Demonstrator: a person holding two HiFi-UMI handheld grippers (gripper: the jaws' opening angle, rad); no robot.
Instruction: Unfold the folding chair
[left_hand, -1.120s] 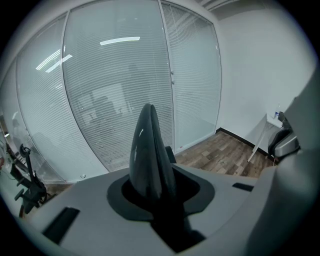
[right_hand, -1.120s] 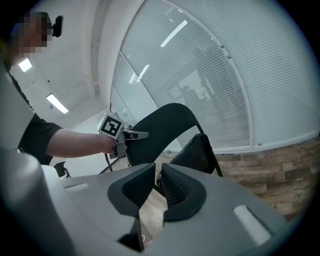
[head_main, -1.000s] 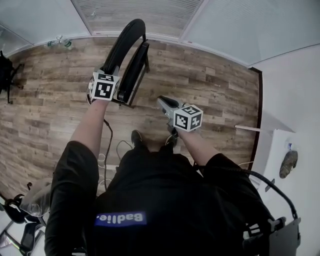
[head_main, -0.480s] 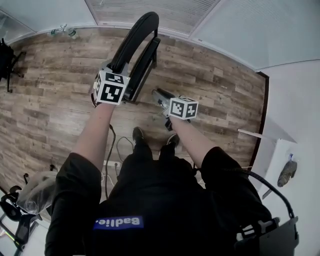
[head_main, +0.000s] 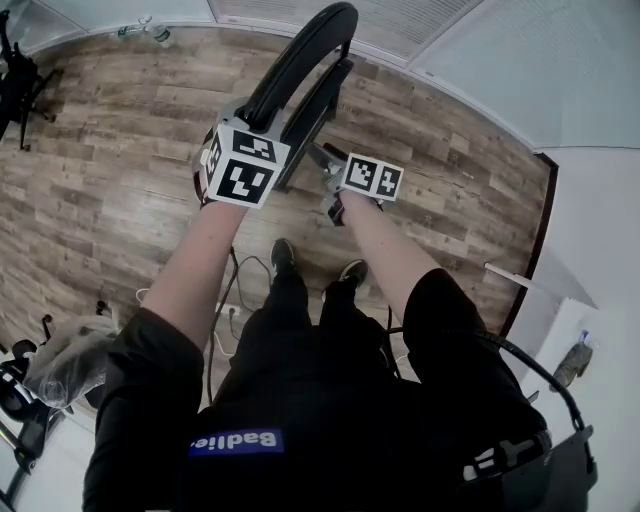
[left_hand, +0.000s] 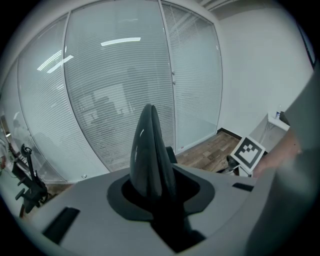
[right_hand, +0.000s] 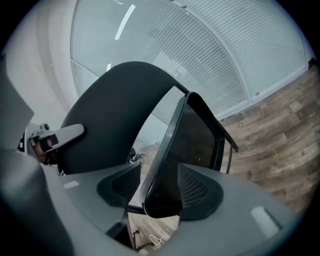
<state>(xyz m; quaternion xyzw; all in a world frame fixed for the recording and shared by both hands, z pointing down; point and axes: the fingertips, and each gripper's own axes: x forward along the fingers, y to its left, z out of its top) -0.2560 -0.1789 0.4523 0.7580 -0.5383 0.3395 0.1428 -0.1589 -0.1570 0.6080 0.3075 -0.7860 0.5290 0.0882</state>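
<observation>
The black folding chair stands folded on the wood floor by the glass wall, its curved backrest (head_main: 300, 55) in front of the flat seat (head_main: 322, 105). My left gripper (left_hand: 151, 182) is shut on the backrest's top edge (left_hand: 149, 145); its marker cube (head_main: 245, 165) covers the jaws in the head view. My right gripper (right_hand: 157, 192) reaches the seat's lower edge (right_hand: 165, 195); its jaws are opening with that edge between them, and a gap shows on the left side. The left gripper's finger (right_hand: 57, 136) shows against the backrest (right_hand: 115, 115) in the right gripper view.
A bottle (head_main: 145, 28) lies by the wall at the far left. A black stand (head_main: 20, 75) is at the left edge. Cables (head_main: 235, 300) run over the floor by my feet. A white table (head_main: 560, 310) is at the right.
My right gripper has moved up and left to the chair's seat and its jaws have opened. The left gripper keeps its hold on the backrest.
</observation>
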